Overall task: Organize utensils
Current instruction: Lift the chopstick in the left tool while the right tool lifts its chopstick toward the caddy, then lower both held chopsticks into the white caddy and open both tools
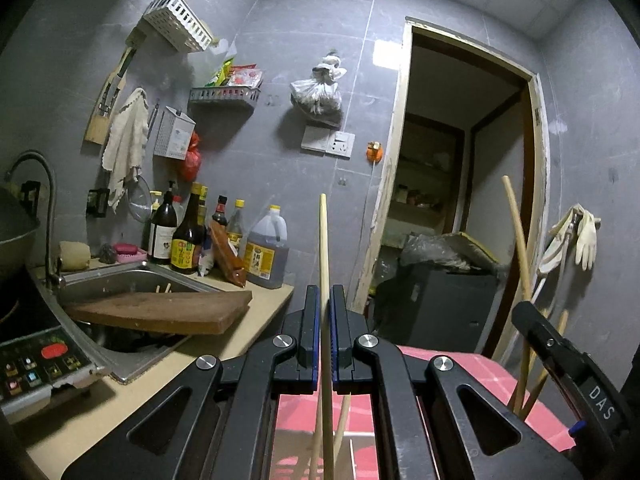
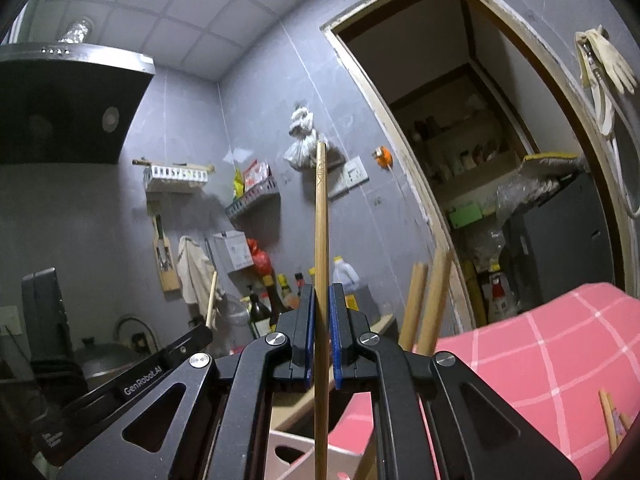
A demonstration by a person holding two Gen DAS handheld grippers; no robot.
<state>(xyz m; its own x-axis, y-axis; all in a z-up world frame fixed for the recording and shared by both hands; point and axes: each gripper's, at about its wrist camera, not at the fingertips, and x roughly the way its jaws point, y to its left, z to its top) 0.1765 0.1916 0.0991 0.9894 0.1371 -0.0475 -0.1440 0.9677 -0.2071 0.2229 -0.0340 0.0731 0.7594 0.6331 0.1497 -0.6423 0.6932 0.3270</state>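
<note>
Now two hand-held grippers, left hand-held gripper [image 1: 325,300] and right hand-held gripper [image 2: 320,300], each clamp one chopstick [image 1: 324,240].

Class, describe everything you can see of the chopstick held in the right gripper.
The chopstick is a slim, straight stick, brownish and bamboo-like, with a small mark engraved near its squared top end. It stands almost upright, clamped between the blue pads of the shut right gripper. Its lower end runs out of the picture's bottom edge.
</note>
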